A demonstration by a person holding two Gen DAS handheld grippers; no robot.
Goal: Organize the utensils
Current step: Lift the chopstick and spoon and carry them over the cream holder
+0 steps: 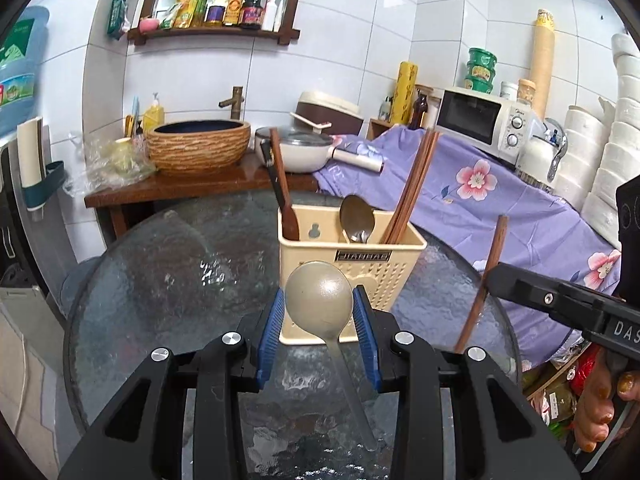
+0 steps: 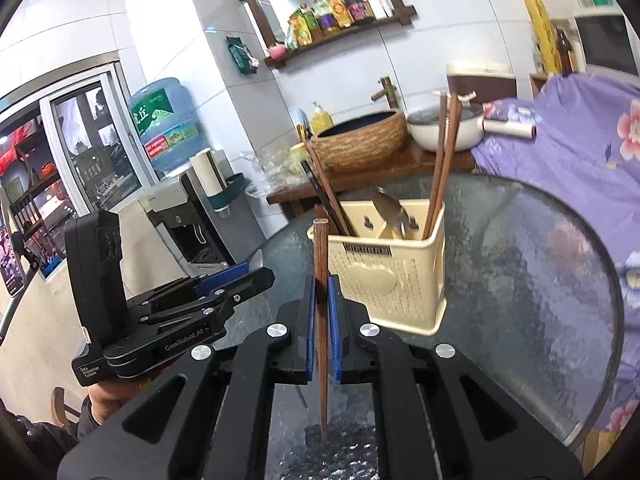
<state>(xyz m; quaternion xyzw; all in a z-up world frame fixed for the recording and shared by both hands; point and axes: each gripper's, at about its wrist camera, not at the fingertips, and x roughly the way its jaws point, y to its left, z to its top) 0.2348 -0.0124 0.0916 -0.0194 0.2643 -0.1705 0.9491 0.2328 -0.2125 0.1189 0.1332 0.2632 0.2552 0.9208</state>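
Note:
My left gripper is shut on the bowl of a grey-beige spoon, whose handle hangs down toward the camera. Just beyond it stands a cream slotted utensil holder with a dark wooden utensil, a metal spoon and several brown chopsticks in it. My right gripper is shut on a single upright brown chopstick, in front of and left of the holder. The left gripper shows at the left of the right wrist view. The right gripper shows at the right of the left wrist view.
The holder stands on a round textured glass table. Behind it are a wooden counter with a woven-look basin and a white pan. A purple floral cloth and a microwave lie to the right. A water dispenser stands left.

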